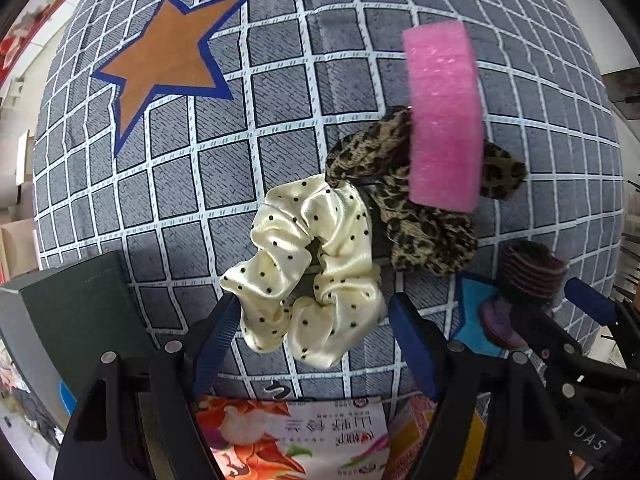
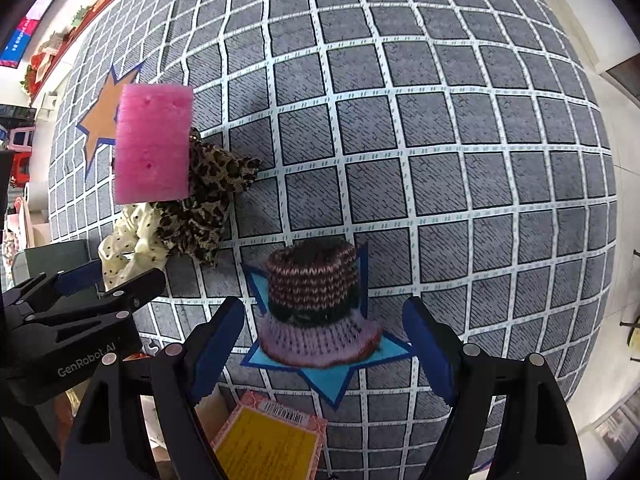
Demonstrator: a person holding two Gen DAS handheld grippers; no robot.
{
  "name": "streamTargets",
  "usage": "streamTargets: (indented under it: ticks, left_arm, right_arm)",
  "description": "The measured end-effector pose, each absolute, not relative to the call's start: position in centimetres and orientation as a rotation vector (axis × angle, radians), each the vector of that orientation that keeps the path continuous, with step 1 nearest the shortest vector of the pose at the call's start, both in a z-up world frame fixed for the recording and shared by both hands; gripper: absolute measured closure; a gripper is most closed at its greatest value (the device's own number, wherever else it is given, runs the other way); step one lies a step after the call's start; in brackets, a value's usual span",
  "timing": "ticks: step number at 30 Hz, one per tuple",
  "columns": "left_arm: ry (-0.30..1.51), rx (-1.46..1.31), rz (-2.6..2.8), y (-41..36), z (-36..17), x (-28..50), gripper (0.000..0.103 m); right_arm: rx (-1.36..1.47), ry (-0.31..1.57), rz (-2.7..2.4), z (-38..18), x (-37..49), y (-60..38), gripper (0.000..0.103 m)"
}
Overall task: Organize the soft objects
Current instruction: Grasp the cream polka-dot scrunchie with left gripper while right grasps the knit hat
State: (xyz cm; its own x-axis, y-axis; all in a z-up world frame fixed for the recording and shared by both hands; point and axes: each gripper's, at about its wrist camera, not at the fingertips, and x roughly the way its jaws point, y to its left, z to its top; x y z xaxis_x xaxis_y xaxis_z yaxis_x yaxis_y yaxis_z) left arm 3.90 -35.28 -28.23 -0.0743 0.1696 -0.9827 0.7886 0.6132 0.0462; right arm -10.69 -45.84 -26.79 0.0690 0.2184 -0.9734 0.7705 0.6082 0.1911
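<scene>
While grid cloth (image 2: 440,160) lies bare rightward, knitted hat (image 2: 316,304) covers blue star (image 2: 332,380).

Soft cloth, foam and knit on a printed woven cover

Between the left gripper's (image 1: 310,320) ribbed blue rubbery pads lies a glossy cream satin scrunchie (image 1: 308,264); beyond it a matt leopard-print fabric scrunchie (image 1: 420,232) under porous pink foam (image 1: 442,116). Ahead of the right gripper (image 2: 324,344), of matt black plastic with metal rivets, sits a coarse knitted wool hat (image 2: 316,300) on the matt grid-print cloth (image 2: 440,160).
</scene>
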Motion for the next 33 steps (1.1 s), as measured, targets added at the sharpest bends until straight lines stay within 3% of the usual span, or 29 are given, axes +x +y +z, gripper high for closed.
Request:
streamTargets:
  ticks: [7, 10, 12, 32, 33]
  left_arm:
    - [1.644, 0.855, -0.58, -36.7, -32.4, 5.0, 0.024]
    - [1.645, 0.843, -0.589, -36.9, -33.6, 5.1, 0.012]
    - [1.665, 0.814, -0.574, -36.7, -34.7, 5.6, 0.0]
    - [1.608, 0.701, -0.577, -33.1, -34.4, 5.1, 0.0]
    - [1.603, 0.699, -0.573, -32.9, -34.2, 4.9, 0.0]
  right_arm:
    - [0.875, 1.539, -0.491, -29.7, -9.7, -45.3, 0.021]
    - [0.885, 1.564, -0.495, -31.1, -9.6, -45.3, 0.021]
    - [0.87, 1.576, -0.484, -31.9, -9.2, -45.1, 0.0]
    - [0.662, 1.614, -0.506, -34.9, -7.8, -37.8, 0.0]
    - [0.661, 1.607, -0.513, -34.7, -8.0, -37.7, 0.006]
